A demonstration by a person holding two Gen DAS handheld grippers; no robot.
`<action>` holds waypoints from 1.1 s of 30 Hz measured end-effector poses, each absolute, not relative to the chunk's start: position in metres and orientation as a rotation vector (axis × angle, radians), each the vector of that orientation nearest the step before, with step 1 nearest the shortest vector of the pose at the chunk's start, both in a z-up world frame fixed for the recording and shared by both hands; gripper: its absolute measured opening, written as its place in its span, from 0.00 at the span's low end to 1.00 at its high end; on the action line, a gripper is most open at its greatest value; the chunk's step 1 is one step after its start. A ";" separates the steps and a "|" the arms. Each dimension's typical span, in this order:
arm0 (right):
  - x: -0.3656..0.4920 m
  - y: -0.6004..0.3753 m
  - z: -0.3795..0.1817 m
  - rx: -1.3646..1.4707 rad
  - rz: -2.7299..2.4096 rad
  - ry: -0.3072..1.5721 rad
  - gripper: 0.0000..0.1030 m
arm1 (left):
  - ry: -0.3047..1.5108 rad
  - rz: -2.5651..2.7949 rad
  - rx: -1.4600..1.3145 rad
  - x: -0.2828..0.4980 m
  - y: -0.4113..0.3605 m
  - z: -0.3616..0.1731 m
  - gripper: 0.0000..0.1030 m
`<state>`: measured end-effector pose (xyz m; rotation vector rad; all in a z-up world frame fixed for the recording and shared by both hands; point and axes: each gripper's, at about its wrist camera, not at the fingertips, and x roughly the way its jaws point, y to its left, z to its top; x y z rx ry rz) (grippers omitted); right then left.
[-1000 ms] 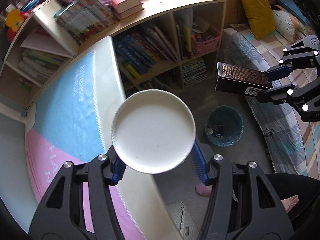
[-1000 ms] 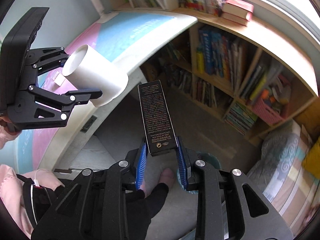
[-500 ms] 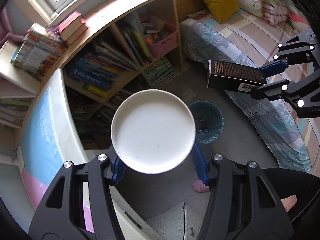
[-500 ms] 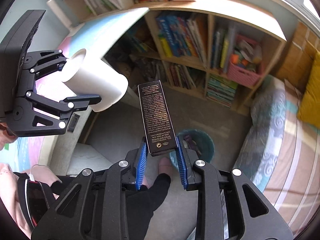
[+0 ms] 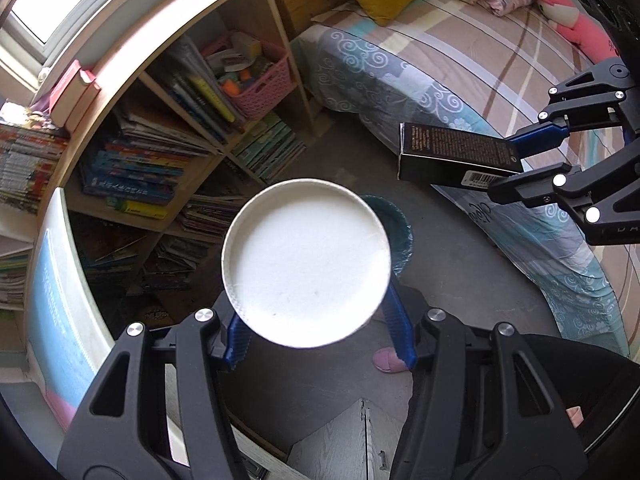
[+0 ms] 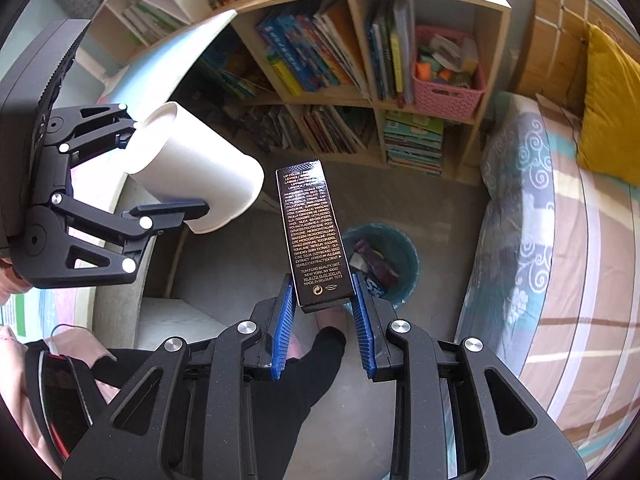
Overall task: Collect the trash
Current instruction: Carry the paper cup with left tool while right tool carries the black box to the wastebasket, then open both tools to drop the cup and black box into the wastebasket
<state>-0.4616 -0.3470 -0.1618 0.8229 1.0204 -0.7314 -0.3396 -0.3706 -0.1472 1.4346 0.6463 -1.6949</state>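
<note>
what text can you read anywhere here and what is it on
"TOM FORD BEAUTY DIST. NEW YORK, NY 10022" and "MADE IN BELGIUM": black box held in the right gripper.
Ingredient list above it: too small to read reliably.
Barcode on the box: digits unreadable.
Book spines on the shelf: blurred.
White cup: no text.

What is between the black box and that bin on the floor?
Nothing visible. The right gripper holds the black box in the air, and the teal bin stands open on bare floor beyond it, already holding some trash. The left gripper and its white cup are off to the side.
</note>
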 end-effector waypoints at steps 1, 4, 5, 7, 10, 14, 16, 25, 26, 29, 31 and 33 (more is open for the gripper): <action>-0.464 -0.347 -0.163 0.832 -0.735 1.017 0.28 | 0.649 -1.699 1.441 -0.342 -0.372 -0.149 0.52; -0.470 -0.349 -0.169 0.852 -0.744 1.013 0.28 | 0.652 -1.712 1.468 -0.350 -0.375 -0.156 0.53; -0.472 -0.350 -0.171 0.860 -0.748 1.012 0.28 | 0.652 -1.714 1.474 -0.352 -0.376 -0.157 0.52; -0.474 -0.350 -0.174 0.874 -0.752 1.011 0.28 | 0.654 -1.720 1.487 -0.356 -0.378 -0.161 0.53; -0.478 -0.353 -0.179 0.893 -0.755 1.009 0.28 | 0.659 -1.726 1.506 -0.361 -0.381 -0.166 0.53; -0.480 -0.357 -0.184 0.915 -0.754 1.010 0.28 | 0.653 -1.733 1.531 -0.366 -0.385 -0.172 0.53; -0.480 -0.359 -0.188 0.923 -0.753 1.013 0.28 | 0.650 -1.735 1.537 -0.369 -0.387 -0.174 0.55; -0.487 -0.372 -0.193 0.950 -0.804 0.990 0.69 | 0.639 -1.721 1.556 -0.373 -0.397 -0.182 0.87; -0.489 -0.373 -0.192 0.952 -0.811 0.989 0.69 | 0.640 -1.720 1.555 -0.372 -0.398 -0.182 0.87; -0.492 -0.378 -0.191 0.961 -0.820 0.987 0.69 | 0.637 -1.714 1.555 -0.366 -0.398 -0.182 0.88; -0.492 -0.379 -0.189 0.963 -0.822 0.985 0.69 | 0.646 -1.714 1.552 -0.363 -0.399 -0.182 0.88; -0.490 -0.380 -0.189 0.963 -0.821 0.983 0.69 | 0.650 -1.714 1.547 -0.360 -0.399 -0.181 0.88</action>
